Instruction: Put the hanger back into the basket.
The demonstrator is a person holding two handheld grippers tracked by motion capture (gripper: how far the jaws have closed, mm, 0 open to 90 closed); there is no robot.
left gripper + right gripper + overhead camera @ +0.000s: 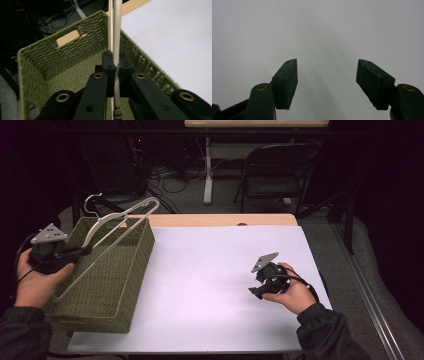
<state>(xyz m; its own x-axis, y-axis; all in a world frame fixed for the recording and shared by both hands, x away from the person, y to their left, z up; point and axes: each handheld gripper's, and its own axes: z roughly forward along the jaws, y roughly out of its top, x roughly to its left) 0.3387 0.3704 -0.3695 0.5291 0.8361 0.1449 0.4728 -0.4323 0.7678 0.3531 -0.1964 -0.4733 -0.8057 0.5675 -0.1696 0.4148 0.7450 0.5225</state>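
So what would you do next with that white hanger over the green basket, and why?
Probably lower the hanger a little into the basket before letting go. The left gripper has its jaws closed on the hanger's bar, and the hanger sits tilted above the basket's open top, hook past the far rim. The right gripper is open over the bare white table.

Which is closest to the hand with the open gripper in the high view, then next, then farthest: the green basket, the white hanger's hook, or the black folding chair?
From the right gripper:
1. Green basket, across the white table to the left.
2. White hanger's hook, beyond the basket's far left corner.
3. Black folding chair, on the floor behind the table.
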